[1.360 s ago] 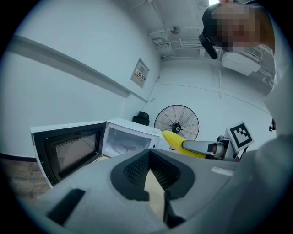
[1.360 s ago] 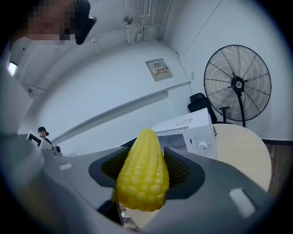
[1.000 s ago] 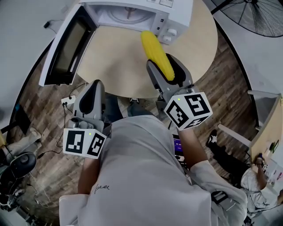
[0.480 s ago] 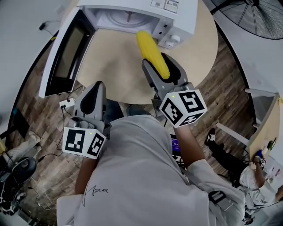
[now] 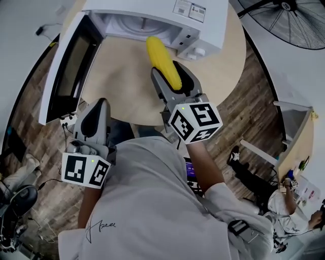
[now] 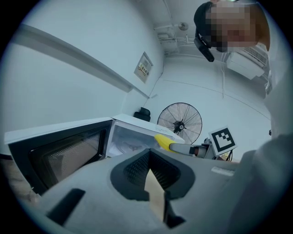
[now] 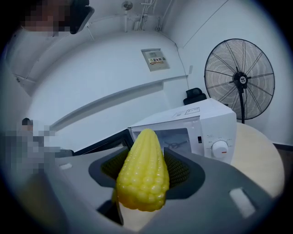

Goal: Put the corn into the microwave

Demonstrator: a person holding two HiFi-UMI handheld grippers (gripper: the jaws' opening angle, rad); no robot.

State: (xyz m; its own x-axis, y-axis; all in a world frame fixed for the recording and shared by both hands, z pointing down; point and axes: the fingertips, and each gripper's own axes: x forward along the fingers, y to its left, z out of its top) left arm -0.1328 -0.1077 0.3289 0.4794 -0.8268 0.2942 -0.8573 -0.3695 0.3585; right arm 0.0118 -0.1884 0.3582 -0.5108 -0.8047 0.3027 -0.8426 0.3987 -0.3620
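A yellow corn cob [image 5: 163,62] sticks out forward from my right gripper [image 5: 170,72], which is shut on its lower half. Its tip hangs just in front of the white microwave [image 5: 167,15], close to the right side of the opening. The microwave door [image 5: 68,66] is swung wide open to the left. In the right gripper view the corn [image 7: 144,176] fills the jaws of the right gripper [image 7: 146,179], with the microwave [image 7: 201,123] behind it. My left gripper [image 5: 97,112] is shut and holds nothing, near the table's front edge below the door. The left gripper view shows the corn [image 6: 162,141] at the opening.
The microwave stands on a round beige table [image 5: 122,76] over a wooden floor. A black floor fan [image 5: 289,20] stands at the back right. A power strip and cables [image 5: 66,121] lie on the floor at left. A seated person [image 5: 284,203] is at lower right.
My right gripper has carried the corn up and left, closer to the microwave opening. The left gripper has drifted slightly left and stays shut.
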